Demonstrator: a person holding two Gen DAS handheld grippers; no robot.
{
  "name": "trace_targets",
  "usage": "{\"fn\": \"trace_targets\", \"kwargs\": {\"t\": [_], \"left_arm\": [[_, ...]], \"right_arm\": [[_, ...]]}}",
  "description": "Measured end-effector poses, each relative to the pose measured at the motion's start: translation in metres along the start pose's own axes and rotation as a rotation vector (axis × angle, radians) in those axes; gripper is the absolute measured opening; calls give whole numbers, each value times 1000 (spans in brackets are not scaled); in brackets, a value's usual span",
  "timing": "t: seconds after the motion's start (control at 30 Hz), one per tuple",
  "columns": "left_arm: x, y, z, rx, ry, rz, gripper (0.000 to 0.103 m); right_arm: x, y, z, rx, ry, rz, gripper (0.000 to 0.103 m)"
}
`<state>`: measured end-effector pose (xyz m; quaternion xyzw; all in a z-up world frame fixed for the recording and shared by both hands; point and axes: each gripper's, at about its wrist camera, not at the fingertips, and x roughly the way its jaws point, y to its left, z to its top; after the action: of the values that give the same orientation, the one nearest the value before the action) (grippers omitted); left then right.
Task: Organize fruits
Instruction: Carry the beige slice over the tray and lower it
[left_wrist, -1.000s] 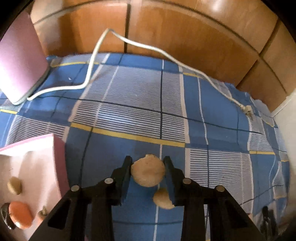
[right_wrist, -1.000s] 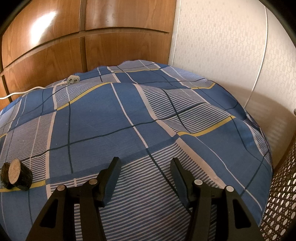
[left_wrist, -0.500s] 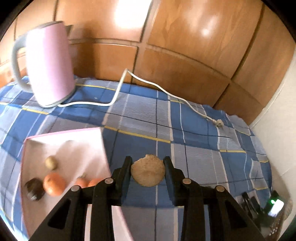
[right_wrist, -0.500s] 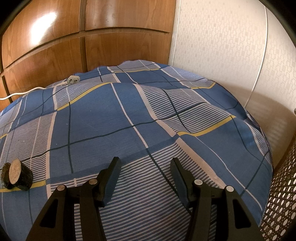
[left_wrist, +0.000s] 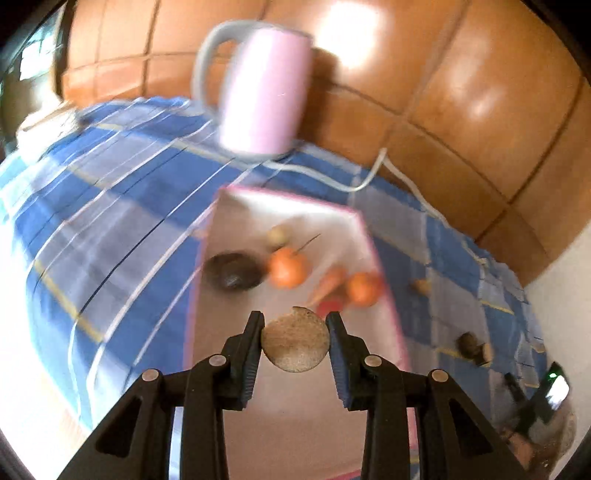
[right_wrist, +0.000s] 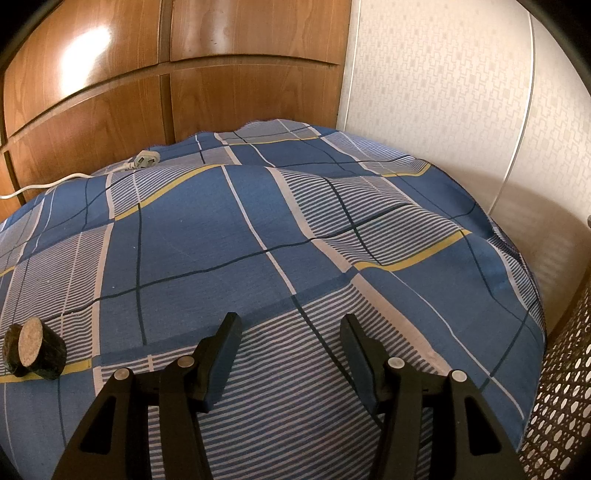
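Note:
My left gripper (left_wrist: 295, 330) is shut on a round, flat-cut brown fruit piece (left_wrist: 294, 341) and hangs over the near part of the pink tray (left_wrist: 295, 205). In the tray lie two orange fruits (left_wrist: 287, 266), a dark round fruit (left_wrist: 232, 271), a small pale one (left_wrist: 277, 235) and a red-orange piece (left_wrist: 330, 285). A dark cut fruit piece (right_wrist: 34, 352) rests on the blue checked cloth at the far left of the right wrist view, also seen as dark piece (left_wrist: 474, 345). My right gripper (right_wrist: 291, 332) stands open over bare cloth, nothing between its fingers.
A pink kettle (left_wrist: 264, 90) stands behind the tray, its white cord (left_wrist: 369, 177) running right to a plug (right_wrist: 146, 159). A small tan piece (left_wrist: 421, 285) lies right of the tray. Wooden panels back the bed; a white wall and a woven basket (right_wrist: 557, 398) are at right.
The left gripper swung left with the brown piece, from over bare cloth to over the pink tray; the kettle came fully into view. The right gripper stayed still.

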<state>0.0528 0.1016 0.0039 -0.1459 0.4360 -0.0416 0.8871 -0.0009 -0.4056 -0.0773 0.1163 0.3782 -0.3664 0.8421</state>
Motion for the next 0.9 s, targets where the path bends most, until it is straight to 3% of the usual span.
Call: {"fn": "trace_targets", "kwargs": {"t": [0.13,0.9], "left_arm": [[7,16,-16,-32,27,33,34],[10,1,-23,1,3,75,35]], "right_arm": [[0,1,-1,-3,-1,-4,56],[0,2,-1,1,-1,0,56]]}}
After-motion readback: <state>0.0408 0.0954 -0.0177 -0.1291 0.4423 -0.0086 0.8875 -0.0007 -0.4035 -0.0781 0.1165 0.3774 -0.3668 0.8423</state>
